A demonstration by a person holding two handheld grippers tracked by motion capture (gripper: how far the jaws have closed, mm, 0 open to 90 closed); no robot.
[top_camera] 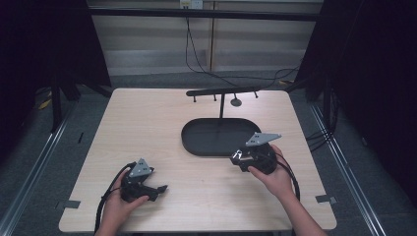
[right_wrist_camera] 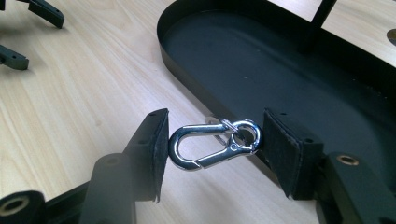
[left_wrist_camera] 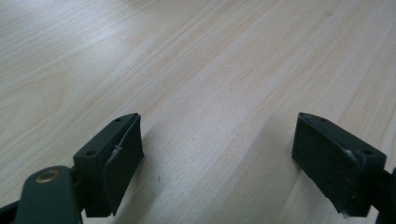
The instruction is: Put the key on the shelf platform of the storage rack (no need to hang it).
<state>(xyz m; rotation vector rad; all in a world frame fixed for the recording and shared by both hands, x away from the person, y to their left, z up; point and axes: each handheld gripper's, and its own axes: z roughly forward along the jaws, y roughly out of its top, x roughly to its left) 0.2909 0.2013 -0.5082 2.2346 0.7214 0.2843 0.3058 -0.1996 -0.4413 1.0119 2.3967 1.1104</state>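
A shiny silver metal snap hook (right_wrist_camera: 212,143) is clamped lengthwise between the pads of the right claw (right_wrist_camera: 212,149), just beside the near rim of the black oval metal tray (right_wrist_camera: 280,70). The grip should be kept firm and level so the hook is lifted clear of that rim toward the black T-shaped hanger stand (top_camera: 222,93) beyond. The left claw (left_wrist_camera: 217,154) is held wide open and empty over the pale wooden surface (left_wrist_camera: 210,70), well apart.

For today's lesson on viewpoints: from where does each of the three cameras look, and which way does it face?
High view: above the near edge, facing forward and down on the table; both forearms enter below.
Left gripper view: on the left gripper, close over bare wood, fingers apart.
Right gripper view: on the right gripper, fingers clamping a snap hook beside the tray.
High and right gripper views share the tray.
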